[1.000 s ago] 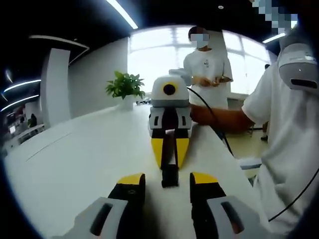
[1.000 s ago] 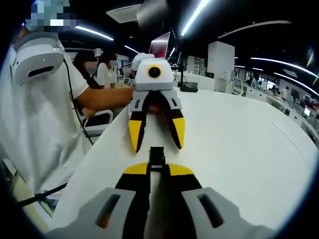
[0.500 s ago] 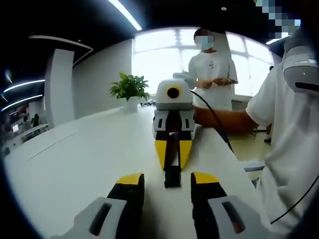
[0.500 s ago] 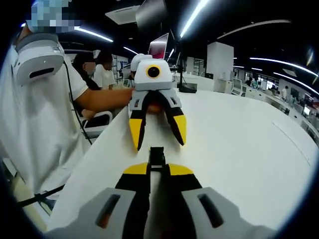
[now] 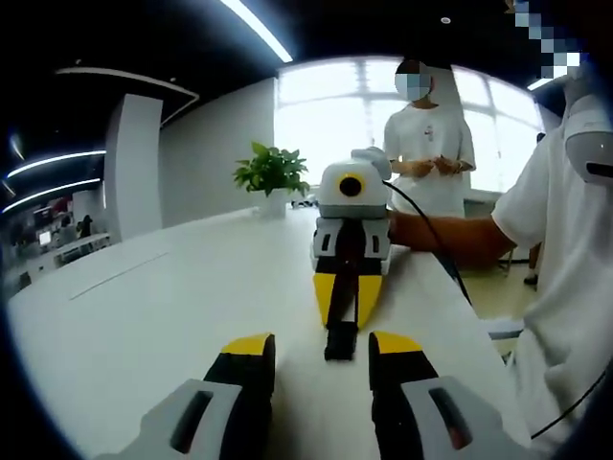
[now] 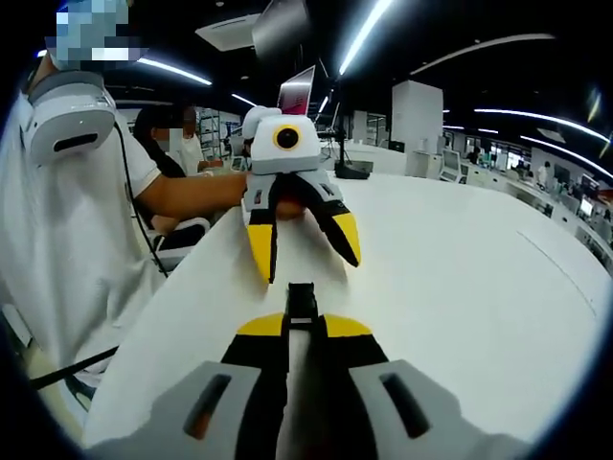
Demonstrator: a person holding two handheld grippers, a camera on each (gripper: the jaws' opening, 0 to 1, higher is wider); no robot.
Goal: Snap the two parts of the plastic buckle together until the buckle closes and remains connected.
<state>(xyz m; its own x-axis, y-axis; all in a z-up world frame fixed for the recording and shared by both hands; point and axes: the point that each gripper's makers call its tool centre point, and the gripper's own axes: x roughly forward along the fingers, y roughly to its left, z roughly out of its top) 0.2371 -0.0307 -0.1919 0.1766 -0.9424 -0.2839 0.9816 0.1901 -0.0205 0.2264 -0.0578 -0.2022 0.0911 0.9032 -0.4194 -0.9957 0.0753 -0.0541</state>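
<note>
Most of the buckle point(image 6: 302, 303) is hidden between the right gripper point(image 6: 303, 326) jaws; only a black tip is seen.

The right gripper point(image 6: 304, 326) rises from the bottom of the right gripper view, its 2 yellow-tipped jaws closed on a black buckle piece point(image 6: 302, 300) that sticks out ahead of the tips. Facing it over the white table point(image 6: 450, 287), the left gripper point(image 6: 306, 257) has its 2 jaws spread apart, tips just beyond the buckle piece and not touching it. A person's hand point(image 6: 287, 196) holds that gripper from behind. On the left, a white sleeve point(image 6: 57, 249) and a black cable point(image 6: 144, 240) show.
</note>
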